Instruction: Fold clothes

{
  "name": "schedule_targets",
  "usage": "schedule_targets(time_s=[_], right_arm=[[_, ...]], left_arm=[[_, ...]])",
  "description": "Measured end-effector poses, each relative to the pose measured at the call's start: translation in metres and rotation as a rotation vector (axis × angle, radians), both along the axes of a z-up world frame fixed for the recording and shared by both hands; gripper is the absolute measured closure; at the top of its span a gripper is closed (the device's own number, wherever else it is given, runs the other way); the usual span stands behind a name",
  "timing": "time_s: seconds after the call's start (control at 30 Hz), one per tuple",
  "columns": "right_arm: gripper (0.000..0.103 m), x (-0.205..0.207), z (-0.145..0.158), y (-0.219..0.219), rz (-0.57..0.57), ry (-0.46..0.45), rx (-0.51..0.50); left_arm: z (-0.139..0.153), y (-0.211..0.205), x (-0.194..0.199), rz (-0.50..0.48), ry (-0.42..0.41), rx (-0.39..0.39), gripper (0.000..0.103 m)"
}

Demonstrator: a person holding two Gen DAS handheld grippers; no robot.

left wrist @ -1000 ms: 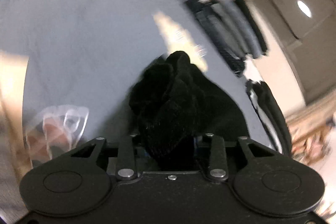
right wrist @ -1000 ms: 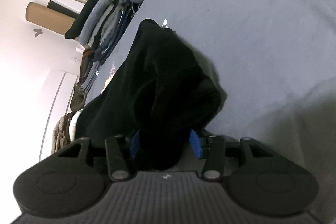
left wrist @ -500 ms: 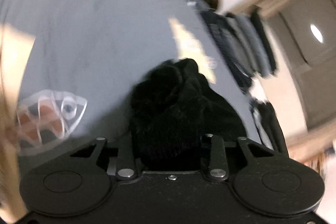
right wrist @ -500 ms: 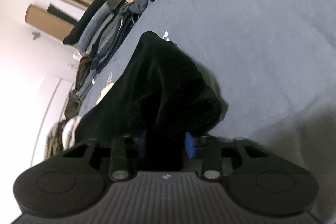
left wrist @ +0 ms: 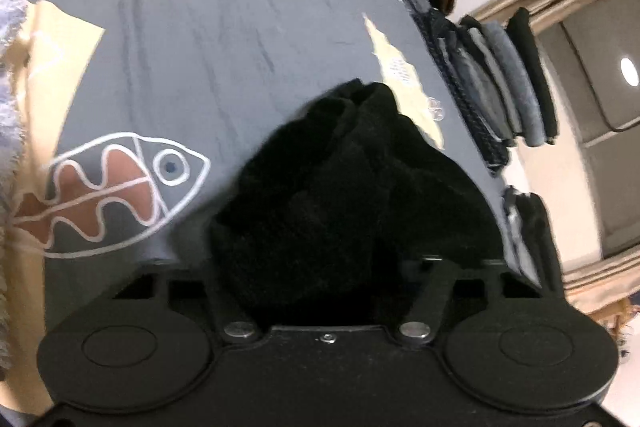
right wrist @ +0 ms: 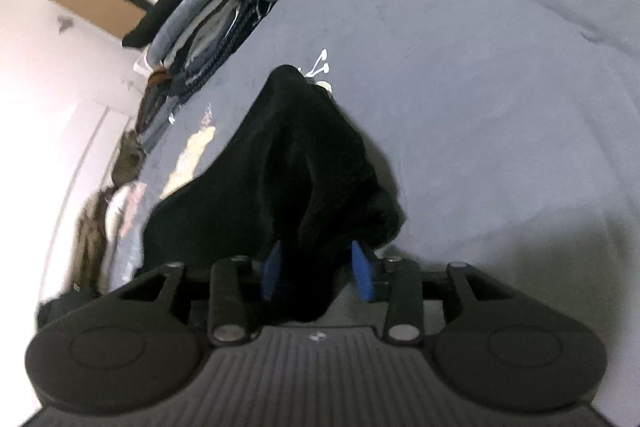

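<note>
Both wrist views angled down, close over black garment [left wrist: 352, 195]

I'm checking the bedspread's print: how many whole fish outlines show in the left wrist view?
1: the white-outlined fish lies left of the black garment. Others may be hidden beneath it.

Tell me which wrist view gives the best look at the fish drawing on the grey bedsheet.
The left wrist view. The fish drawing lies whole and sharp there on the grey bedsheet, left of the black garment. The right wrist view shows none of it, only plain sheet and other small prints far off.
</note>
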State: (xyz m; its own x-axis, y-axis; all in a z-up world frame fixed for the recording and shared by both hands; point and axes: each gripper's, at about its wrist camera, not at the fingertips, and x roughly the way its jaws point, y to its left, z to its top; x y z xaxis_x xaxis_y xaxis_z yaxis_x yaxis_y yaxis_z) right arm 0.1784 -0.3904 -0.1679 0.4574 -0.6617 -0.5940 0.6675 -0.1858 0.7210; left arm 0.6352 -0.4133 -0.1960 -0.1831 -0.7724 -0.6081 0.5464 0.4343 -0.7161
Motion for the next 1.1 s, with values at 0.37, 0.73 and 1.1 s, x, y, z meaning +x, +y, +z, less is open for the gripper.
schedule_targets(time_s=[0.37,0.73,1.1], right_arm=[[0.047,0.014,-0.058,0.012,-0.089,-0.175,0.031],[0.0,0.021,-0.075,-0.055,-0.148,-0.296,-0.086],[0.082,0.014,-0.045,-0.058,-0.162,-0.277,-0.143]], left_arm=[[-0.01,0.007,0.005,0.007,0.026,-0.014,0.056],[-0.015,0.007,0.011,-0.008,0.046,-0.024,0.054],[-0.01,0.007,0.006,-0.025,0.05,0.001,0.064]])
